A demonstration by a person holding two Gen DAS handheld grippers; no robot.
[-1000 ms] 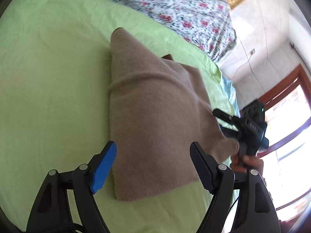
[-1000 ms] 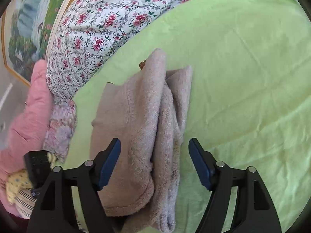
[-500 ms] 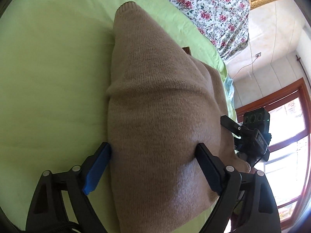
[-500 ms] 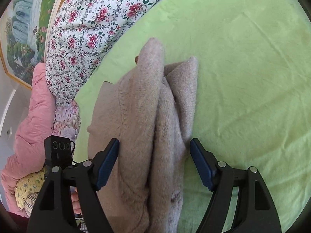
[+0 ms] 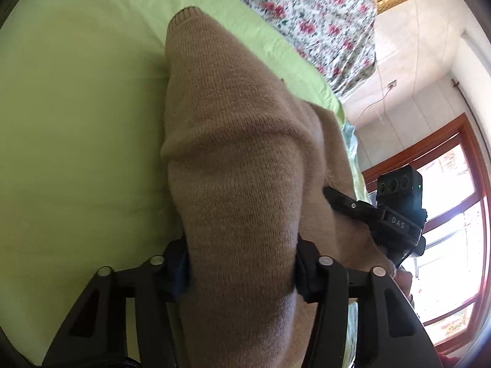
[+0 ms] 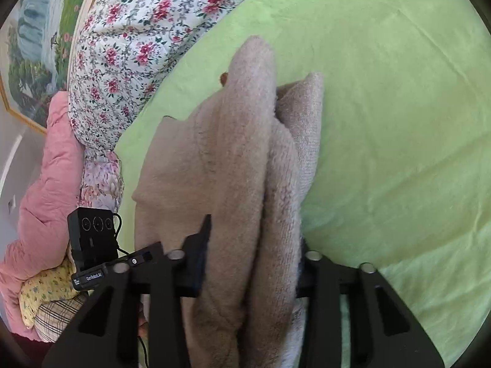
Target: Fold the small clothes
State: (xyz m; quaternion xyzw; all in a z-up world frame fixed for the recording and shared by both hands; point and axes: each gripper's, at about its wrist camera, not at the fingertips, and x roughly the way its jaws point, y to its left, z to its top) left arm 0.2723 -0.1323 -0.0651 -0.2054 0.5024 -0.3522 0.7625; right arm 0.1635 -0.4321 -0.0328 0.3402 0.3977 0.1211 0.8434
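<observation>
The brown knitted sweater (image 5: 233, 159) lay on the green sheet (image 5: 76, 122) of the bed, already doubled over into a thick, narrow bundle whose layers showed as stacked rolled edges in the right wrist view, so the main folds looked done. The left gripper (image 5: 242, 271) had just been closing, and its jaws now pressed on the near end of the bundle from both sides, with the knit bulging up between them. The right gripper (image 6: 251, 263) had likewise just been closing and now pinched the stacked layers of the sweater (image 6: 233, 168) at the other near corner, the fabric squeezed into a ridge between its jaws. Each gripper was visible from the other's camera, standing close at either side of the same end of the garment. The far end of the sweater rested flat on the sheet, pointing toward the flowered quilt (image 6: 138, 36) at the far side of the bed. To the left in the right wrist view a pink quilt (image 6: 46, 184) and a few small patterned clothes (image 6: 46, 291) lay heaped. Judging by this, what remained was probably a last fold or lifting the bundle aside, and then the other pieces in the heap
</observation>
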